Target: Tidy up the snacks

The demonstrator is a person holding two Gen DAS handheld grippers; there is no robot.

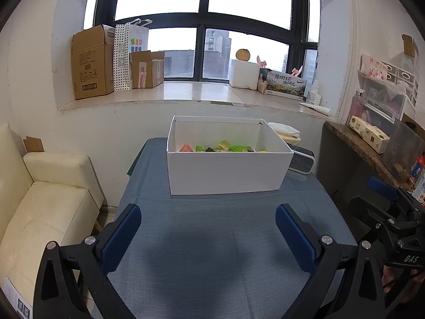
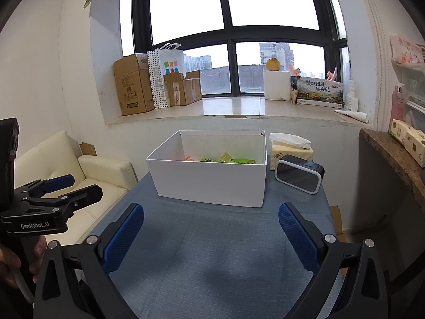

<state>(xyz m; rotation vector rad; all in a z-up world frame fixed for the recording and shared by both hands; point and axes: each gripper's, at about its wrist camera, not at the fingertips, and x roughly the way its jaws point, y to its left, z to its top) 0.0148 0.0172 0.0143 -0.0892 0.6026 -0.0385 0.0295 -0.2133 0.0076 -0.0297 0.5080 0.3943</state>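
A white cardboard box (image 1: 225, 172) (image 2: 209, 183) stands on the blue-grey tablecloth (image 1: 212, 239) (image 2: 212, 239) ahead of both grippers. Inside lie several snacks (image 1: 220, 147) (image 2: 225, 158) in green, orange and yellow wrappers, mostly hidden by the front wall. My left gripper (image 1: 208, 228) hangs open over bare cloth short of the box, nothing between its blue pads. My right gripper (image 2: 211, 228) is open too, also empty, over the cloth. Each gripper shows at the edge of the other's view, held by a hand: left gripper (image 2: 66, 186), right gripper (image 1: 385, 194).
A dark speaker (image 2: 298, 172) and a tissue pack (image 2: 290, 148) sit right of the box. A cream sofa (image 1: 39, 204) stands left of the table, a stone-topped counter (image 2: 393, 156) to the right. Cardboard boxes (image 1: 91, 62) and bags line the windowsill.
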